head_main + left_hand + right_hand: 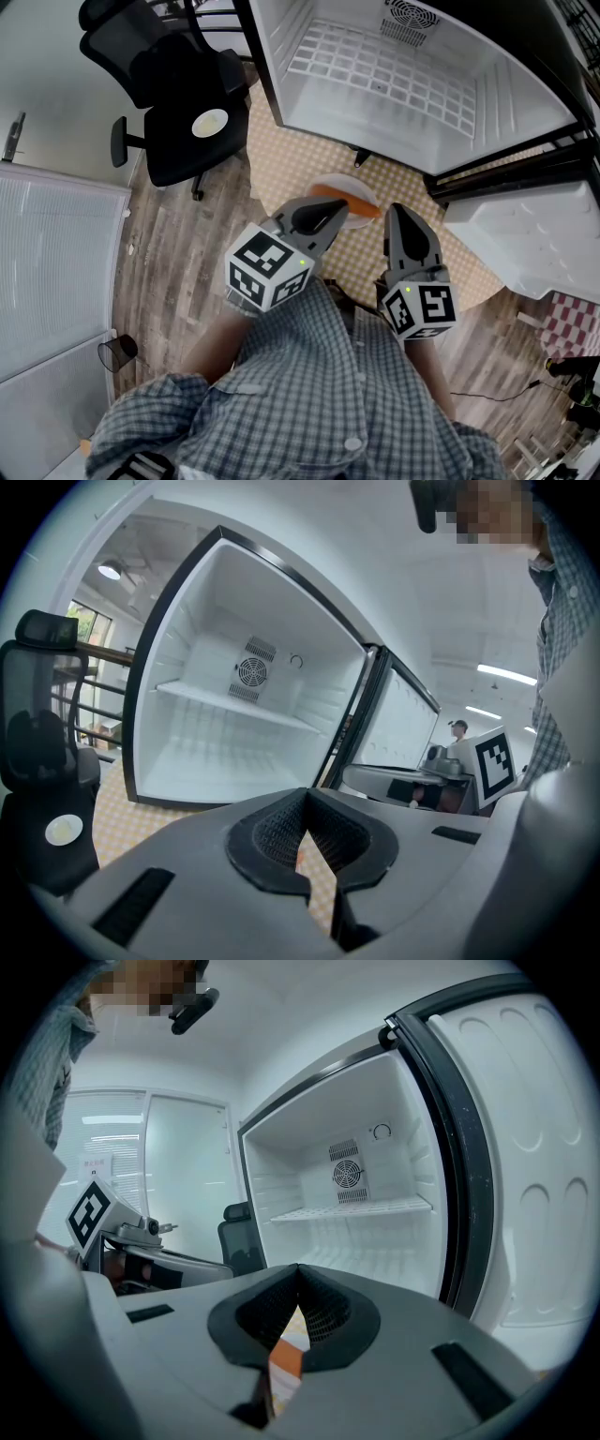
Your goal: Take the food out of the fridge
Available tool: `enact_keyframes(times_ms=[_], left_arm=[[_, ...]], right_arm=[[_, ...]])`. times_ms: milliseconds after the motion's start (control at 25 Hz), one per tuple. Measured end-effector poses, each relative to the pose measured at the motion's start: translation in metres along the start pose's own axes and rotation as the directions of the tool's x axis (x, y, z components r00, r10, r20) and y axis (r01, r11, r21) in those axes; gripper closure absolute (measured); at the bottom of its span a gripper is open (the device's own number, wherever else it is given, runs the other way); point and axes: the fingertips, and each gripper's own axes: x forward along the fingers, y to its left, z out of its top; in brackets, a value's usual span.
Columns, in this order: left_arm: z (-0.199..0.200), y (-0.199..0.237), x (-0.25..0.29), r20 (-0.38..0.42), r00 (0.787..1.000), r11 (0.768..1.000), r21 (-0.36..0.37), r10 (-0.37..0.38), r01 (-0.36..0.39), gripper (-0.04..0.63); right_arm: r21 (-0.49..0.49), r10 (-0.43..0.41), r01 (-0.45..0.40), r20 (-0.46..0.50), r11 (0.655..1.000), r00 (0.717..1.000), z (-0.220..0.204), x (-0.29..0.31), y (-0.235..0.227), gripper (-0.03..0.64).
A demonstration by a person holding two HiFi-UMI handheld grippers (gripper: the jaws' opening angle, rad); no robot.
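The fridge (412, 84) stands open and I see no food inside, only a white wire shelf (384, 70). In front of it a white plate (364, 188) with a long orange food item (354, 202) rests on the checkered surface (281, 159). My left gripper (343, 208) hovers over the plate's near edge, jaws shut with nothing held. Close to its right hangs my right gripper (397, 212), also shut and empty. In the left gripper view the shut left gripper (306, 804) points at the open fridge (234, 724). Through the small gap behind the shut right gripper (298, 1275), the orange food (286, 1363) shows below.
The open fridge door (534, 234) juts out at the right. A black office chair (178, 103) with a white disc (210, 122) on its seat stands at the left of the fridge. A small dark bin (117, 352) sits on the wooden floor at lower left.
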Motion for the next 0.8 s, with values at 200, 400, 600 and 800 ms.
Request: enact_keyframes(times_ms=[200,400,600,800], left_arm=[[0.0000,0.0000,0.0012,-0.004,1.000,1.000,0.000,-0.005,0.005,0.589],[0.0000,-0.0003,0.0022,-0.004,1.000,1.000,0.003,-0.009,0.009,0.589],[-0.0001,0.0001,0.0027,-0.005,1.000,1.000,0.005,-0.010,0.010,0.589],[-0.0003,0.0005,0.0035,-0.005,1.000,1.000,0.003,-0.010,0.010,0.589]], right_arm=[[-0.024,0.009,-0.009,-0.008,1.000,1.000,-0.0006,0.0010,0.0025,0.607],[-0.021,0.019,-0.020,-0.013,1.000,1.000,-0.0005,0.0027,0.0039,0.607],[-0.031,0.016,-0.017,-0.018,0.999,1.000,-0.0022,0.0040,0.0035,0.607],[-0.033,0.024,-0.025,-0.021,0.999,0.999,-0.0023,0.0054,0.0052,0.607]])
